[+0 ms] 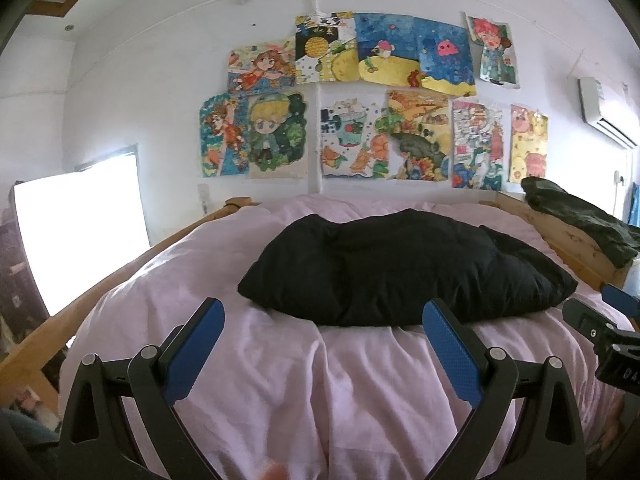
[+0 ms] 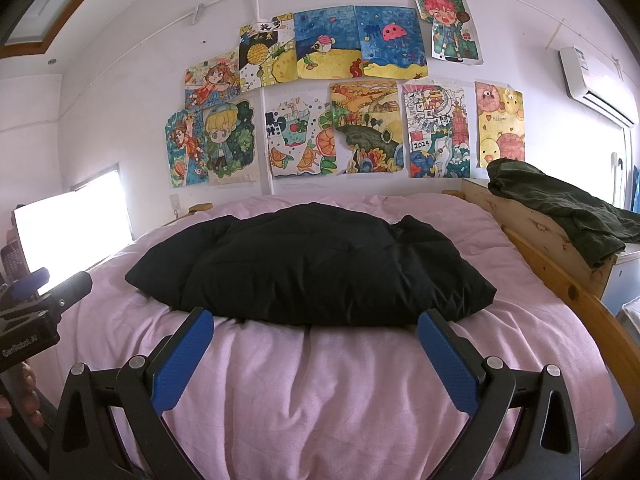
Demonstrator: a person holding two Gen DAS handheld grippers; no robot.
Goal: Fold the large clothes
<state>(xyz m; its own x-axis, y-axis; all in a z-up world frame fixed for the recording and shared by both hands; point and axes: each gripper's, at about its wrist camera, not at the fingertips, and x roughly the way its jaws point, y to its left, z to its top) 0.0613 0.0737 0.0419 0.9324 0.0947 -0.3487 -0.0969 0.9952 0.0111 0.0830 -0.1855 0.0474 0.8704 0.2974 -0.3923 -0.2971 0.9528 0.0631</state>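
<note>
A black padded garment lies bunched into a long mound on the pink bedcover, roughly in the middle of the bed. Its long axis runs from the bed's left side to its right side, crosswise to both cameras. In the left wrist view its left end is rounded and blunt, while its right end tapers to a flatter corner that reaches toward the wooden side rail. In the right wrist view the garment shows a thinner flap at its left end and a thicker, squarer right end. Which part is collar or hem cannot be told.

The left gripper hovers over the near part of the bedcover, its blue-padded fingers spread wide and holding nothing. The garment's near edge lies just beyond the fingertips, spanning the gap between them and extending past the right finger. The right gripper is likewise spread wide and empty; the garment's near edge sits just past its fingertips, overhanging both sides of the gap. Whether any fingertip touches the fabric cannot be told.

A dark green cloth is draped over the wooden rail at the bed's right side. Colourful drawings cover the wall behind the bed.
</note>
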